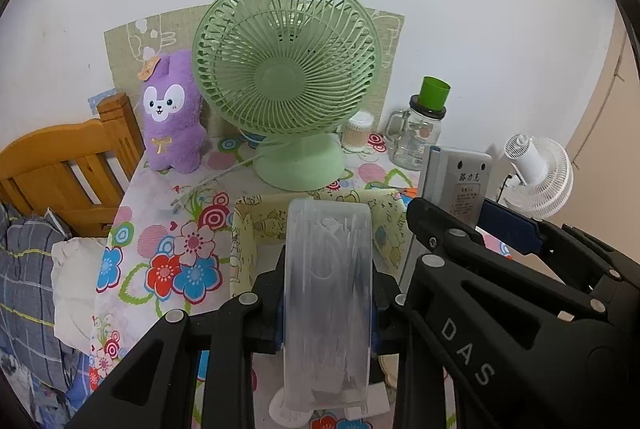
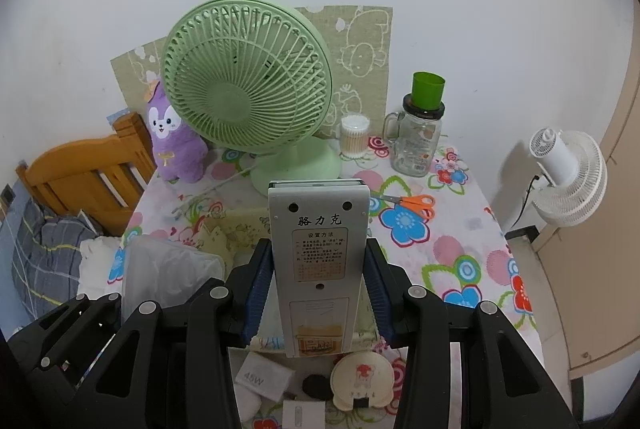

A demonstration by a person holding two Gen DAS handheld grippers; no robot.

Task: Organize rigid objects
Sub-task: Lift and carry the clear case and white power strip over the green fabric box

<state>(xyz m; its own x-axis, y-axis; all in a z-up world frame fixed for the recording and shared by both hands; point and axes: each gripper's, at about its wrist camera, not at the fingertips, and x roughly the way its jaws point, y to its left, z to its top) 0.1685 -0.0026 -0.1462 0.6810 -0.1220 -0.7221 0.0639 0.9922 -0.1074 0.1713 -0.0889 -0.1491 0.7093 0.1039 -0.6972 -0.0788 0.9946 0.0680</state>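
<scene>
We work over a table (image 2: 460, 249) under a floral cloth, a green fan (image 1: 286, 69) beyond both grippers. Nothing is stowed yet: the left gripper (image 1: 326, 303) clamps a clear plastic case (image 1: 328, 293), the right gripper (image 2: 316, 291) a grey device (image 2: 318, 261). Both long axes point away along the fingers, toward the yellow fabric bin (image 1: 256, 225) just ahead.

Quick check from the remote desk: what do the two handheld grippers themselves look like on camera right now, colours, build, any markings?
Both are matte black plastic linkage frames with silver round pivot pins. The left gripper and right gripper carry blue ribbed pads on their fingers. The right gripper's frame, seen from the left wrist view, bears white letters "DAS". No cables, hands or sleeves show.
</scene>
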